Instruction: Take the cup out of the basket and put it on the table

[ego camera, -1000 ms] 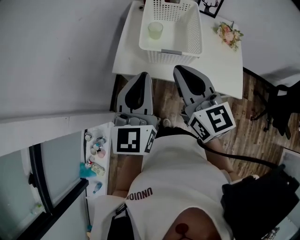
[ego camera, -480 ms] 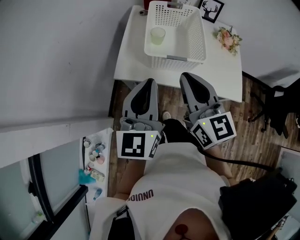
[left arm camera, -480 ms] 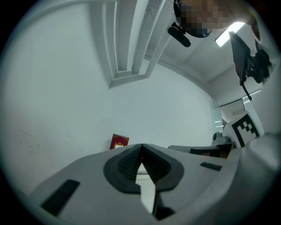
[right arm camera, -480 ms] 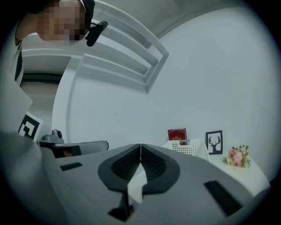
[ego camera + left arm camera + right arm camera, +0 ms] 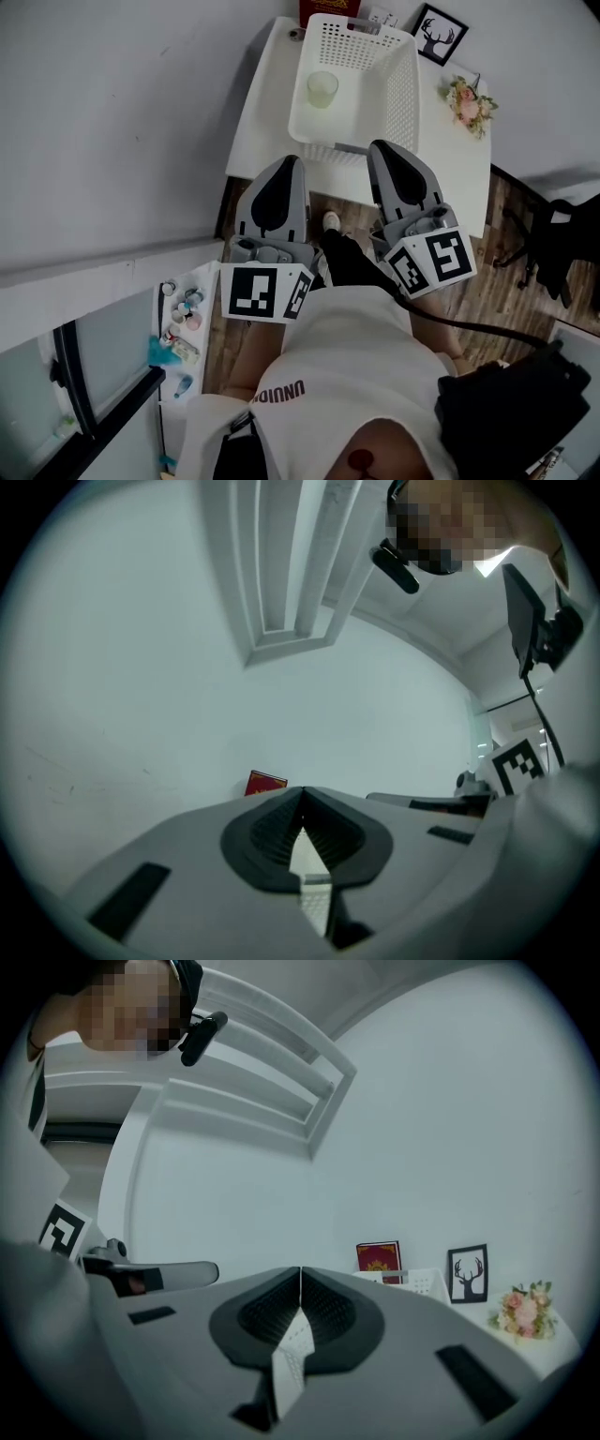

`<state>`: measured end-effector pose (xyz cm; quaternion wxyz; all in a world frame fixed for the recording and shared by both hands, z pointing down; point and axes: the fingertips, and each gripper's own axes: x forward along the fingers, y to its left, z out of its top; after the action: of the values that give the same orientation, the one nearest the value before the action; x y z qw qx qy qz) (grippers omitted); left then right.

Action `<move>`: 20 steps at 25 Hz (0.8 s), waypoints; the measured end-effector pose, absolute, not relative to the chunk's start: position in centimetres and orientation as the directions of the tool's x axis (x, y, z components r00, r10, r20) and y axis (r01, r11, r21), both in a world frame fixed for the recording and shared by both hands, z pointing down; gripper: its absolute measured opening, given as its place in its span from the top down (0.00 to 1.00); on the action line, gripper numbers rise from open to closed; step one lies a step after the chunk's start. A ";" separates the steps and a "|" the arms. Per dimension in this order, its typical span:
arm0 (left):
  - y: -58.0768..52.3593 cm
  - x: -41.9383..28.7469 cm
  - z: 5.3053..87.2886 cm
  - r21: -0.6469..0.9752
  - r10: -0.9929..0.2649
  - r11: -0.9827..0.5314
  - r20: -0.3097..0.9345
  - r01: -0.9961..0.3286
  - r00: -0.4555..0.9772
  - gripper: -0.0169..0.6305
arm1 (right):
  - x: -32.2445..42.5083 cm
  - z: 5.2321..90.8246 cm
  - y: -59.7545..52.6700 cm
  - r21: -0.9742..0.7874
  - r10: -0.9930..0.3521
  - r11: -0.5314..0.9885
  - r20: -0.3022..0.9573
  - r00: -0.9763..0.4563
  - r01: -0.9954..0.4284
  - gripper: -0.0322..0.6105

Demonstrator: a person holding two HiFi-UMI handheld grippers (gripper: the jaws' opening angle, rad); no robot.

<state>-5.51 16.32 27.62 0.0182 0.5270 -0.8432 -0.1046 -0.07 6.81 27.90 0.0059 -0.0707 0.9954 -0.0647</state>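
The pale cup [image 5: 322, 89] is seen standing inside the white basket [image 5: 401, 89] on the white table [image 5: 258, 112]. The left gripper [image 5: 289, 162] and right gripper [image 5: 382, 147] are held clenched and empty by the table's near edge. "UNUID" is printed on the white shirt [image 5: 337, 347].
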 end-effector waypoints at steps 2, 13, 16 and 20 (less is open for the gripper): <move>14.8 -6.6 27.2 0.184 -0.885 0.438 -0.085 -0.880 -0.458 0.95 | -1.2 27.4 5.1 -0.135 -0.128 0.983 -0.012 -0.992 -0.126 0.92; 6.8 -10.0 25.7 0.146 -0.862 0.485 -0.089 -0.862 -0.499 0.95 | -5.6 26.0 -2.8 -0.127 -0.040 0.991 -0.018 -0.999 -0.038 0.92; 5.7 -10.3 25.8 0.148 -0.849 0.507 -0.085 -0.849 -0.521 0.95 | -6.1 25.8 -4.0 -0.129 -0.021 0.992 -0.024 -0.999 -0.017 0.92; 4.5 -10.5 26.0 0.123 -0.849 0.513 -0.073 -0.850 -0.523 0.95 | -6.6 25.8 -5.7 -0.131 -0.015 0.991 -0.035 -0.999 -0.010 0.92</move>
<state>-10.50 4.46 26.00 -0.0016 0.4885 -0.8696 -0.0714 -6.64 -5.72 25.83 0.0180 -0.0063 0.9977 -0.0656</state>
